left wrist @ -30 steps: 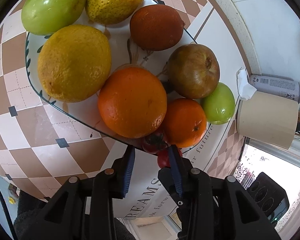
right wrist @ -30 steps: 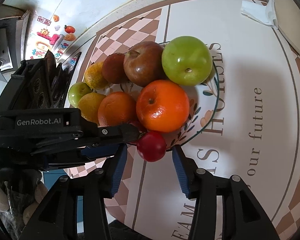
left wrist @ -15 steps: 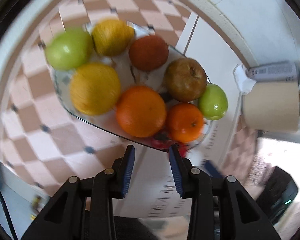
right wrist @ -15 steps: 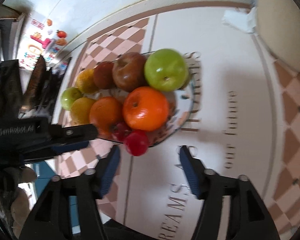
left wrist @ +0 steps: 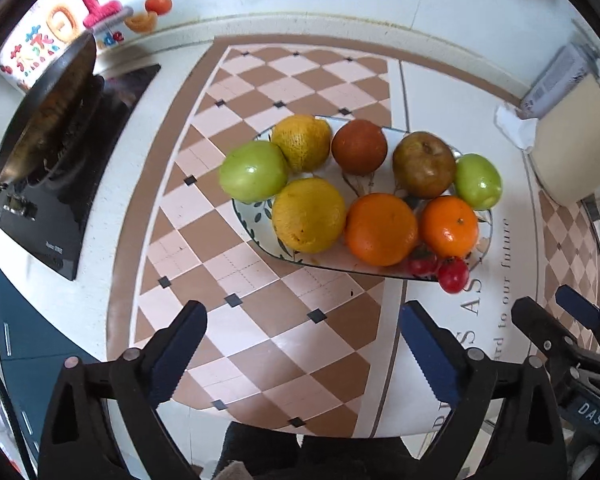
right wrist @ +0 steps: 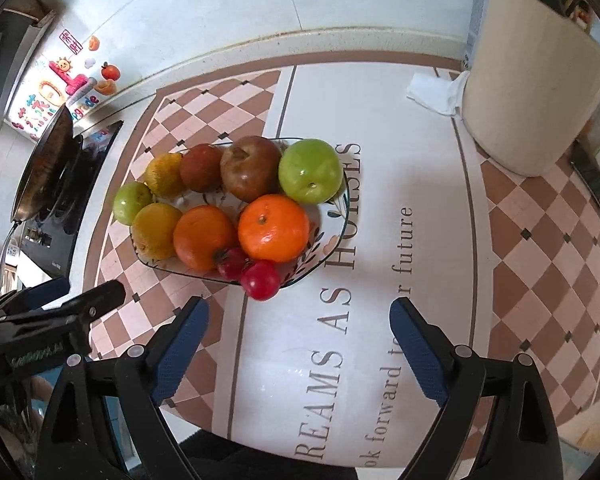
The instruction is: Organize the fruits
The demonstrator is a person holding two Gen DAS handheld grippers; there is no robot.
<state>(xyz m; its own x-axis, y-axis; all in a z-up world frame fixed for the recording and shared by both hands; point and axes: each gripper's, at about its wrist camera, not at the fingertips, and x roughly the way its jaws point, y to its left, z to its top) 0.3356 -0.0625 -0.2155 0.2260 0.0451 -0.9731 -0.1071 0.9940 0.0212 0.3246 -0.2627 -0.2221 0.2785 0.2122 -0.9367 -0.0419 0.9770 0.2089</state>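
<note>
Both tongs, left (left wrist: 300,354) and right (right wrist: 298,344), just spread wide, empty, above the worktop. Fruits piled on white leaf-patterned plate (right wrist: 332,220); small red fruit (right wrist: 261,280) perches on rim, likely just released.

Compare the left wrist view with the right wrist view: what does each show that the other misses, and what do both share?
Left wrist only: the right gripper coming in at the lower right edge, and the mat's checkered left half right down to the open left gripper.

Right wrist only: the full "DREAMS AS HORSES" lettering, the left gripper's tips at the left edge, and its own open, empty gripper.

Both: the plate of fruit with two small red fruits at its near rim, the pan, the cream canister, and the tissue.
</note>
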